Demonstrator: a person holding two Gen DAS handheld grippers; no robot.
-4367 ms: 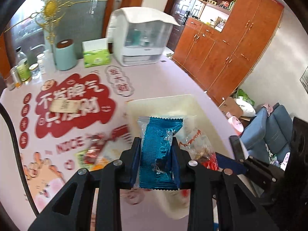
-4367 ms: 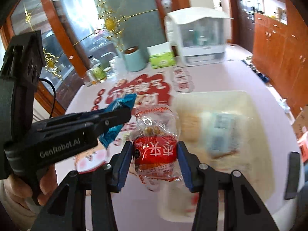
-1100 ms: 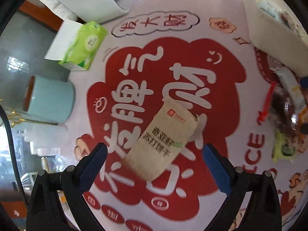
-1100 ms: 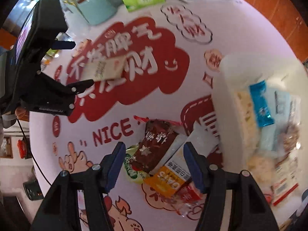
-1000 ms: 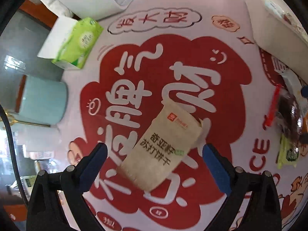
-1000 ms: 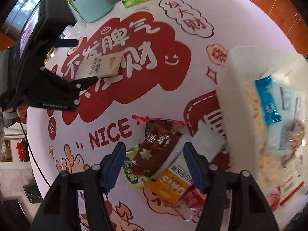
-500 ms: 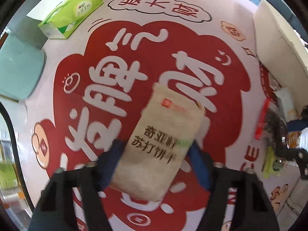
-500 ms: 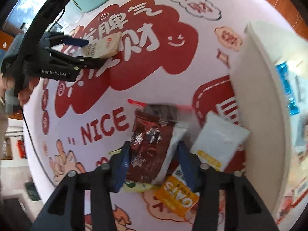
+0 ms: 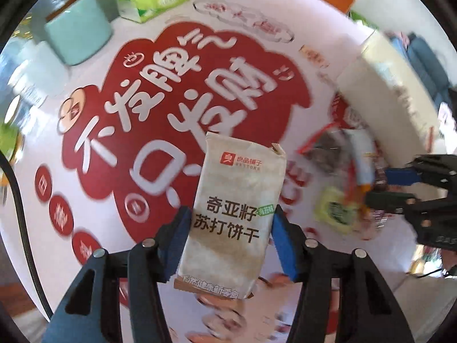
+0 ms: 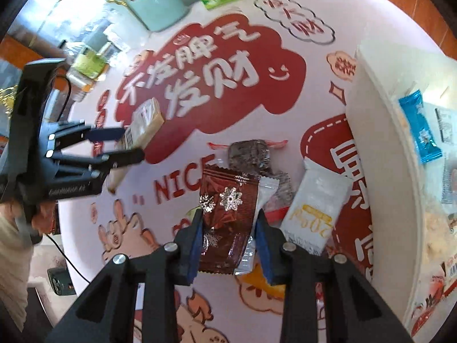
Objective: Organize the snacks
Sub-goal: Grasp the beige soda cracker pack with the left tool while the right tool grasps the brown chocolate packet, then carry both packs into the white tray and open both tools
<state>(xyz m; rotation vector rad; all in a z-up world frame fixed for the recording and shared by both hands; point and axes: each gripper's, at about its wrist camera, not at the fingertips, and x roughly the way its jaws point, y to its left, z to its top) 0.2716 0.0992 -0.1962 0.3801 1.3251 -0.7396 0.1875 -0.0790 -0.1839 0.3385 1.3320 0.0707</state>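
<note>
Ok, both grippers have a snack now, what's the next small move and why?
Probably lift both and carry them right to the white bin. The left gripper is shut on the beige cracker pack, and the right gripper on the brown snowflake packet; the bin already holds snacks.

**Bright daylight, smeared edges**

Both views are brightly lit. The left wrist view blurs toward its rim, though the cracker packet [image 9: 234,214] stays sharp. Fisheye curvature bends the desk [image 10: 328,8], and black vignette rings each frame.
</note>
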